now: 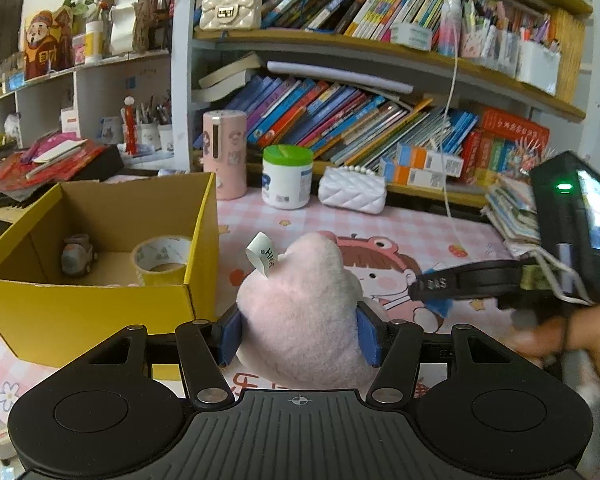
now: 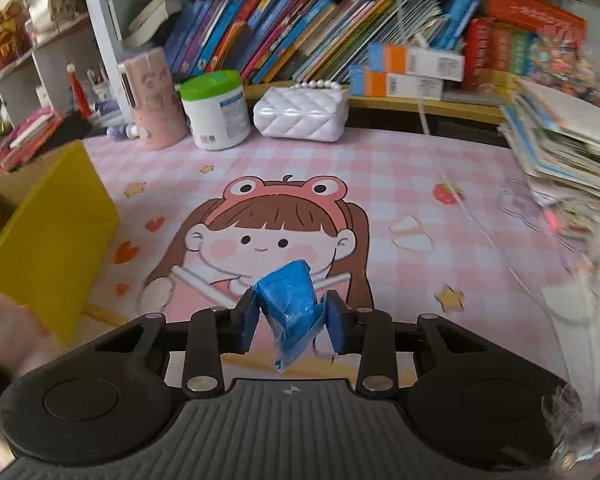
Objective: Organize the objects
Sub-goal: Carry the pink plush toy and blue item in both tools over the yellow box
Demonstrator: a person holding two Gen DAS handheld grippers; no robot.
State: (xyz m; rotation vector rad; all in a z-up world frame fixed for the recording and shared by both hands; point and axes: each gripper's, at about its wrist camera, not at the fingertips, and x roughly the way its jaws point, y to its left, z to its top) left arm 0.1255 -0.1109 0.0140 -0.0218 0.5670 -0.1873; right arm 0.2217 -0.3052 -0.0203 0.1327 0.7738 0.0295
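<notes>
covering the surface [image 2: 380, 168] is a pink checked mat printed with a cartoon girl in a frog hat; bookshelves [image 1: 340, 120] packed with leaning books rise behind it. at the left edge stands an open yellow cardboard box [image 1: 100, 308], holding a roll of tape [image 1: 162, 258] and a small grey toy car [image 1: 78, 255], the two apart on its floor. along the back of the surface, from left: a pink cylinder [image 2: 150, 104], a white tub with a green lid [image 2: 216, 110], and a white quilted purse [image 2: 300, 114] with a pearl handle. a stack of booklets [image 2: 560, 140] lies at the right edge. the left claw [image 1: 298, 338] is clenched on a pink plush heart [image 1: 304, 312], its blue pads pressing both sides; a curled white tag [image 1: 262, 254] projects from the top of the plush, which sits just right of the box. the right claw [image 2: 292, 322] grasps a crumpled blue wrapper [image 2: 290, 300], raised above the mat over the printed girl. seen from the left wrist, the right claw reaches in from the right, near the plush.
</notes>
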